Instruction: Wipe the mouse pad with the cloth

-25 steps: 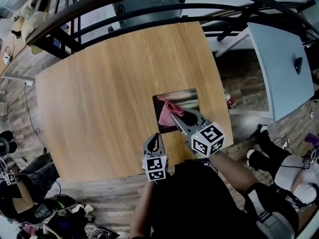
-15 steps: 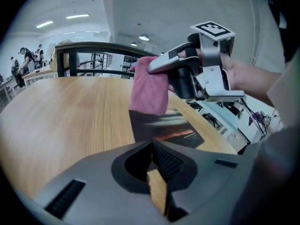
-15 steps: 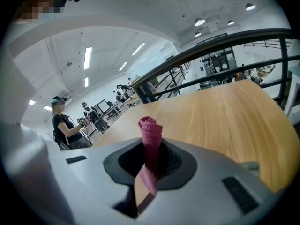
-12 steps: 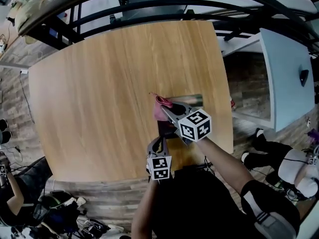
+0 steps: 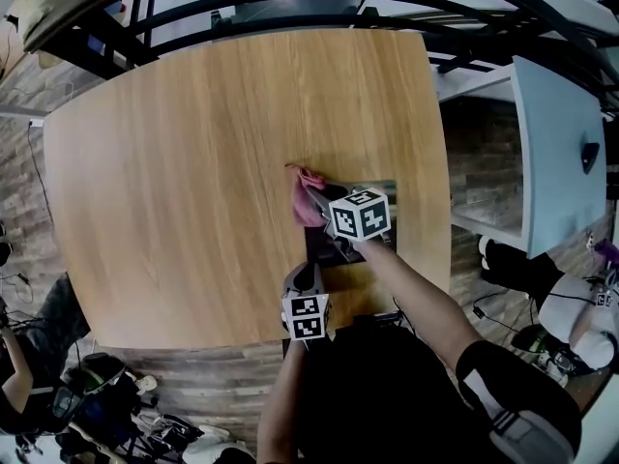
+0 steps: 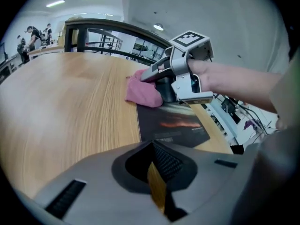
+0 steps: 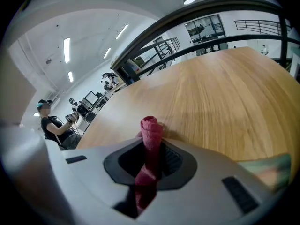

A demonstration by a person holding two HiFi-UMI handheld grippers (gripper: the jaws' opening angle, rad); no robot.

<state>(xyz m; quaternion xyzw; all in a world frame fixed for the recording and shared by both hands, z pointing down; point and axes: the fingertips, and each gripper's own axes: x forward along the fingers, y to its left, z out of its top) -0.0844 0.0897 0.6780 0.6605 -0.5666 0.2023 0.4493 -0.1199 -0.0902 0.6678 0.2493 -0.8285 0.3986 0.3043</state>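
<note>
The right gripper (image 7: 151, 144), pinching the cloth (image 6: 143, 93) at the mouse pad's (image 6: 171, 123) far-left corner, should press flat and sweep toward its near edge, where the left gripper (image 6: 153, 150) sits with jaws together.

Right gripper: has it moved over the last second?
Yes. The right gripper, shut on the cloth, has swept from the mouse pad's near right corner toward its far left corner.

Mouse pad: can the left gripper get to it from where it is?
Probably yes. The left gripper sits just before the mouse pad's near edge, with nothing between them. The right gripper and the cloth are at its far corner.
</note>
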